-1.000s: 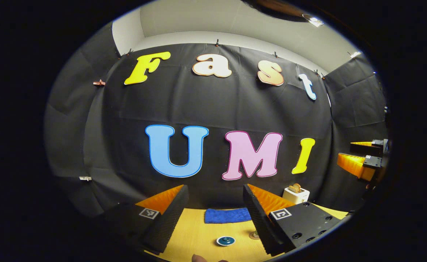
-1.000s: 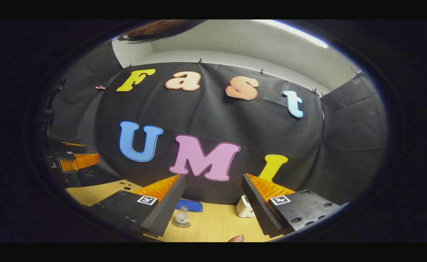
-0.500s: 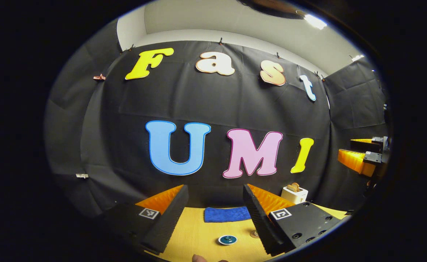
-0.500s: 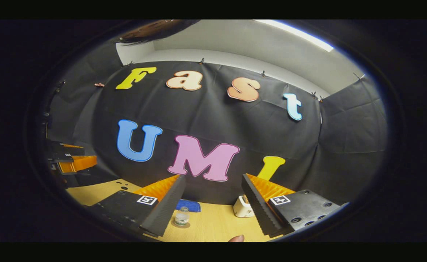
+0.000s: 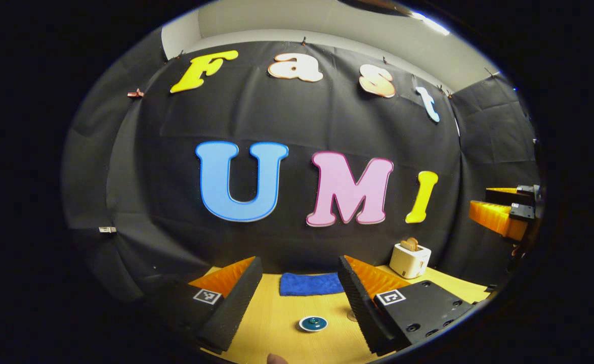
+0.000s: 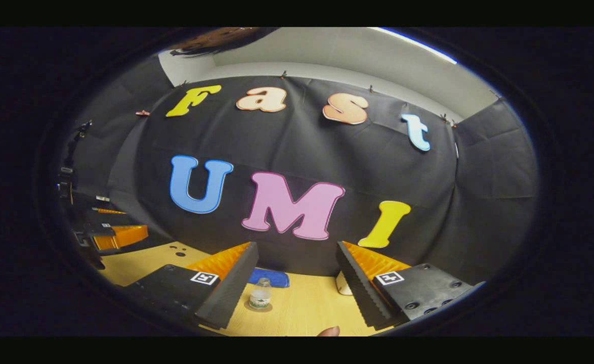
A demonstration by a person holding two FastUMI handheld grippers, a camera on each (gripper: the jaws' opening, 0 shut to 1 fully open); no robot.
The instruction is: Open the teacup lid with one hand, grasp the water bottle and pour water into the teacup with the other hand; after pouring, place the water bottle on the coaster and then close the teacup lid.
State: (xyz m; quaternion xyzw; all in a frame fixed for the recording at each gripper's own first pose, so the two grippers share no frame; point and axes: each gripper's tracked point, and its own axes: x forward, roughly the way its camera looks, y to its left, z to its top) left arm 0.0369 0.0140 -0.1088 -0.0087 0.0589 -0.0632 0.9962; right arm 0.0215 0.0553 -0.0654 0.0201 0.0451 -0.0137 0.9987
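Teacup (image 5: 312, 324) sits lidded on the tabletop (image 5: 277, 323) ahead of my left gripper (image 5: 297, 298), jaws apart. Right gripper (image 6: 297, 290), jaws apart too, faces the bottle (image 6: 260, 294) on its coaster (image 6: 260, 306). Approach stage; next I lower onto the lid knob.

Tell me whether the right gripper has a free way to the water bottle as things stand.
Probably yes. The right gripper is open and holds nothing, and the water bottle stands upright on the table ahead, just left of its centre line. Nothing lies between them; the blue cloth sits behind.
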